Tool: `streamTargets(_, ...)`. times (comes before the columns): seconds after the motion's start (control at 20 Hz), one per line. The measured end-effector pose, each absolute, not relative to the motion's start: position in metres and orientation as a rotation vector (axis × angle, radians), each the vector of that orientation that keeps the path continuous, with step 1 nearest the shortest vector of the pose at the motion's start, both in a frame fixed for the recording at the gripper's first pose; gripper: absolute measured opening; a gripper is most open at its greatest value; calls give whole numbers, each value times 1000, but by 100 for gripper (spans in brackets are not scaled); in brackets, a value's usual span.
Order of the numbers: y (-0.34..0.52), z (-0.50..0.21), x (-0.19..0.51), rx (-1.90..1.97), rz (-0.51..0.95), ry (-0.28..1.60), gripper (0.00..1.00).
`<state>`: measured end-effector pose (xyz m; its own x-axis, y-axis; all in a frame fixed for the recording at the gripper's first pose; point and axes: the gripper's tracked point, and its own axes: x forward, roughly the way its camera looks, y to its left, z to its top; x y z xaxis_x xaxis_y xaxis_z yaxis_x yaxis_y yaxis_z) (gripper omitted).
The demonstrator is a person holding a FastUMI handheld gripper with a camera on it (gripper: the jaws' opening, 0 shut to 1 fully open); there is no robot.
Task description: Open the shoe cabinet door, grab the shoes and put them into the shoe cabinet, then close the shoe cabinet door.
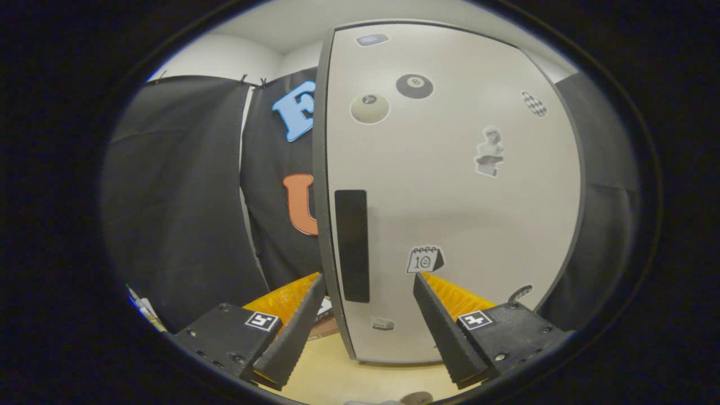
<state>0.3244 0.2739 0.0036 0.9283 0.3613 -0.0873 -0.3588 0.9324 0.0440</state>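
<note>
We hold the gripper [368,318] at the bottom centre of the frame with its two fingers spread wide and gripping nothing, facing the tall, pale grey, flat-panelled shoe cabinet door [450,191] that occupies the centre and right of the frame. The door stands upright, its long axis running from top to bottom of the frame, its broad face turned toward us and its dark free edge [322,169] just left of centre. A black, narrow, rectangular vertical handle strip [352,245] sits close beside that edge in the lower middle of the frame, its lower end falling between our fingertips and just beyond them. Several small stickers dot the panel, among them a black billiard-ball sticker [414,86] near the top centre and a small calendar sticker [424,259] just above the right fingertip. We judge the door to be a rigid, smooth board, light to swing on hinges that would lie along its right side, and slippery on its face; the handle strip or the free edge beside it looks to us like the place to take hold, pinching across the edge rather than pressing on the flat. Whether the door is fully shut we cannot tell. A pale wooden floor [337,377] shows at the bottom centre.
</note>
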Motion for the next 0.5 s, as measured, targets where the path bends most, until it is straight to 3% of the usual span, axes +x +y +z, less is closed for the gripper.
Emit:
streamTargets(0.15, 284, 6, 346, 22, 357, 102, 100)
streamTargets(0.3, 291, 9, 356, 26, 348, 100, 90)
streamTargets(0.5, 295, 8, 357, 33, 323, 91, 49)
